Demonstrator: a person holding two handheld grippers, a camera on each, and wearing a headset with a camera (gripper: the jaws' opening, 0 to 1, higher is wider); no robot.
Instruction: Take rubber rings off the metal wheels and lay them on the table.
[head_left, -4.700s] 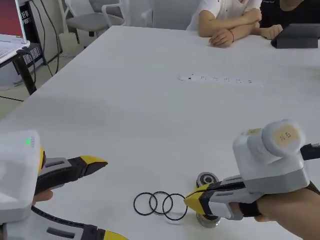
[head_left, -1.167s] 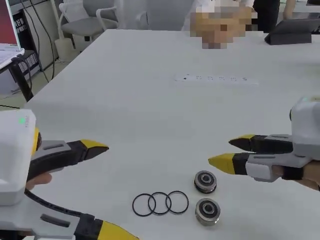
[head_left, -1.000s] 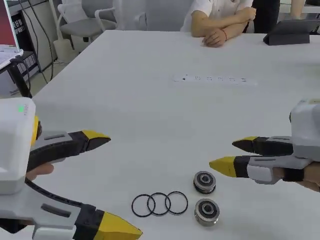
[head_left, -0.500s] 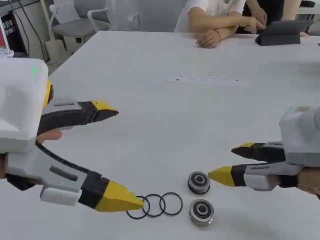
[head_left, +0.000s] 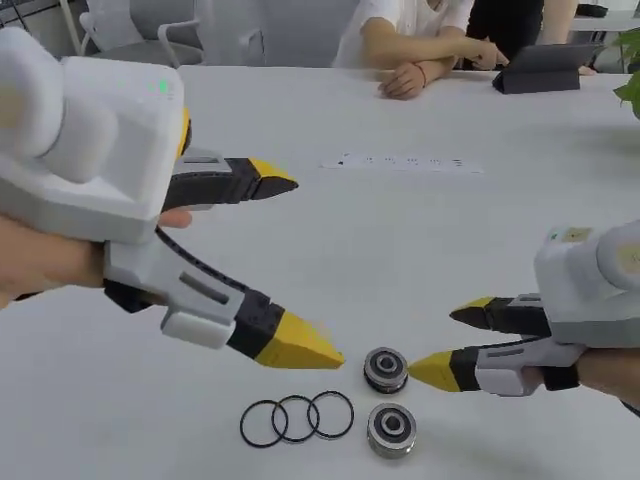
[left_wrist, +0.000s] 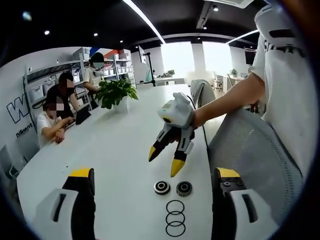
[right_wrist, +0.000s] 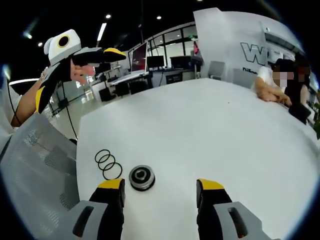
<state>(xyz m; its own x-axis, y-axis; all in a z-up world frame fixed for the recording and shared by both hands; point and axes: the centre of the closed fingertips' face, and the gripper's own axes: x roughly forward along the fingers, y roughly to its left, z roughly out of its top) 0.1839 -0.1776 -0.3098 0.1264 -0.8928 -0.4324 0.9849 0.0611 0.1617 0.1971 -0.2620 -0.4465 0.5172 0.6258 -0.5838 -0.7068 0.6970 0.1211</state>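
White table (head_left: 400, 230) is being crossed by left gripper (head_left: 318, 270) toward two round metal wheels (head_left: 385, 369), three black rubber rings (head_left: 297, 418) already laid; it and right gripper (head_left: 433, 342) gape empty.

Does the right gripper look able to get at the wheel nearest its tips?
Likely yes: the right gripper is open and that wheel lies just off its lower tip. The left gripper hovers beyond the wheel, not between.

On my table (head_left: 420, 230), three rings (head_left: 296, 418) lie in a touching row. Just right sit two wheels (head_left: 391, 430), one behind the other, the farther between my left gripper (head_left: 318, 270) and right gripper (head_left: 431, 341).
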